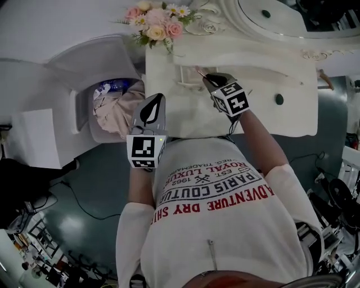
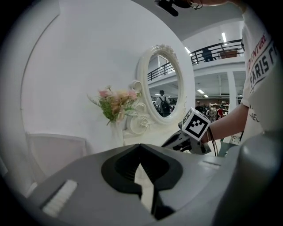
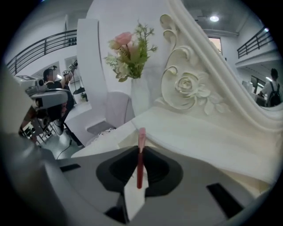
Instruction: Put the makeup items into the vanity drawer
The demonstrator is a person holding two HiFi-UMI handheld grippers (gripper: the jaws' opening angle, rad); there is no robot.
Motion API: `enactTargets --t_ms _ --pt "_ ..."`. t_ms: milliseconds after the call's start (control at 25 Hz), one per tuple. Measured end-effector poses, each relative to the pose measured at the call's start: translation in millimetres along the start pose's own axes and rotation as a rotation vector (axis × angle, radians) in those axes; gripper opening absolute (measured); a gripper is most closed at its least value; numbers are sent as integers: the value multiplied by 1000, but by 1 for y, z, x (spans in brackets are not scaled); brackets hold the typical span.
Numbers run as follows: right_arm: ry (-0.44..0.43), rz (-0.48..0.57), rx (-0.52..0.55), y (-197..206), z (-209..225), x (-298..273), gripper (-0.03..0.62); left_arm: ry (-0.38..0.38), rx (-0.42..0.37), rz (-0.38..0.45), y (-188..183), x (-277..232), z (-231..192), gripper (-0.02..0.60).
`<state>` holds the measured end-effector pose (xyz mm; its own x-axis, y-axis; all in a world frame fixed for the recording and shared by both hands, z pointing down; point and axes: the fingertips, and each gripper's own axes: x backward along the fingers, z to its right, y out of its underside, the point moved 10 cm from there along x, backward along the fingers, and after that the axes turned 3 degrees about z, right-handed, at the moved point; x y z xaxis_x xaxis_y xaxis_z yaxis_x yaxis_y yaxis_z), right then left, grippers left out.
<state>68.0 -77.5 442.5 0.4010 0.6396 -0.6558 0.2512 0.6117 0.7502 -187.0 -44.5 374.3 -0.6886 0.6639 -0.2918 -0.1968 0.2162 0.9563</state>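
Note:
My right gripper [image 1: 208, 79] is shut on a thin red makeup pencil [image 1: 201, 73] with a pink tip and holds it over the white vanity [image 1: 270, 73]. In the right gripper view the pencil [image 3: 140, 165] stands upright between the pads, with its pink end above the jaws of the gripper [image 3: 140, 152]. My left gripper [image 1: 153, 104] hangs lower left, in front of the vanity, with its jaws together and nothing in them [image 2: 140, 148]. A white section that looks like a pulled-out drawer [image 1: 169, 107] juts toward me below both grippers. I cannot make out its contents.
A pink and white flower bouquet [image 1: 156, 25] stands at the vanity's back left. An oval mirror [image 1: 275, 14] in a carved frame rises behind. A dark knob [image 1: 279, 99] marks the vanity front. A rounded chair [image 1: 107, 67] holding pink cloth [image 1: 115, 112] sits to the left.

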Motion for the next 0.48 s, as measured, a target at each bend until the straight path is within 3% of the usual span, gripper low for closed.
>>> enactTargets --t_ms 360,400,480 --pt "-75 -81 65 -10 -5 -33 52 -94 42 -7 9 16 -16 11" --pt "-83 -77 62 -9 -4 -34 66 -102 45 -9 8 15 -14 11" --pt "-94 -52 52 -8 -1 -28 163 -109 54 -12 6 12 -7 11"
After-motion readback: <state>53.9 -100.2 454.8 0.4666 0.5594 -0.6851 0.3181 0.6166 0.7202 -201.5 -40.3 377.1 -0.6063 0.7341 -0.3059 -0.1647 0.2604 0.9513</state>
